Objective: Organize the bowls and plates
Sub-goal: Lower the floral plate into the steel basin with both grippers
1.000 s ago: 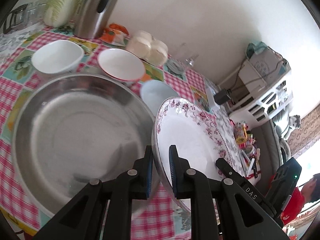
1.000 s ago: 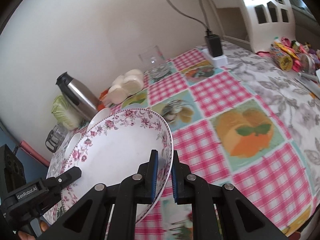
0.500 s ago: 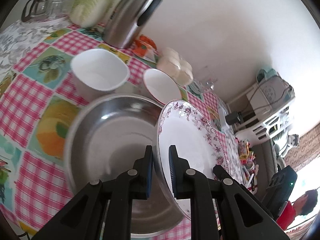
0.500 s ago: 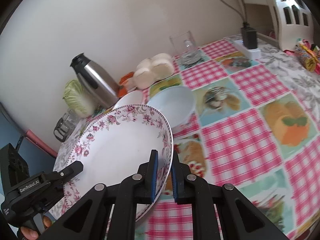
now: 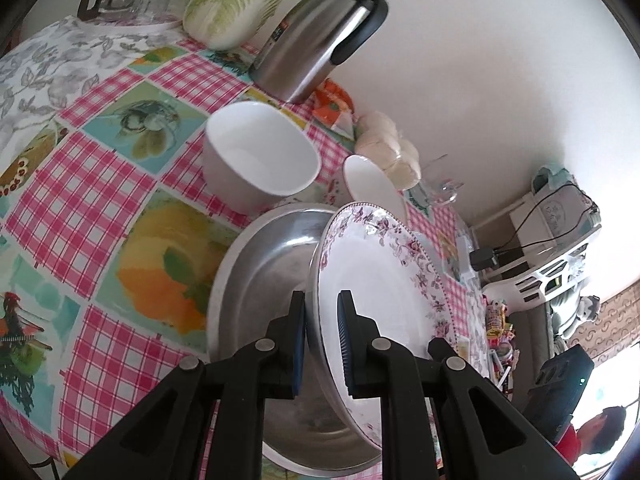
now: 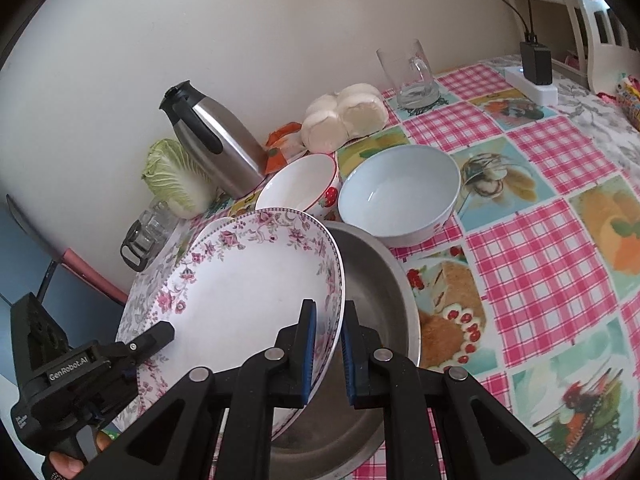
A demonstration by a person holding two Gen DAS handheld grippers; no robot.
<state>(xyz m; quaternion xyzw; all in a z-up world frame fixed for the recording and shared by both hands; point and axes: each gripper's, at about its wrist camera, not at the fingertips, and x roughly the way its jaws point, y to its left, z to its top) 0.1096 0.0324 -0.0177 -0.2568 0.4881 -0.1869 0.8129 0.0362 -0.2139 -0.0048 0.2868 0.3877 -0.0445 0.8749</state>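
Both grippers clamp opposite rims of the floral plate (image 6: 240,292): left gripper (image 5: 322,340) on one edge, right gripper (image 6: 327,354) on the other. Plate is held tilted above the steel basin (image 6: 376,308). A blue bowl (image 6: 400,192), a strawberry bowl (image 6: 300,184) and a white bowl (image 5: 260,156) stand behind the basin on the checked tablecloth (image 6: 540,240).

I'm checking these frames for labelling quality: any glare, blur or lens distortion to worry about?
Left wrist view: fisheye bends the table edge; window glare burns out the lower right; the floral plate stays sharp. Right wrist view: even light, a soft sheen on the steel basin, dark corner vignetting.
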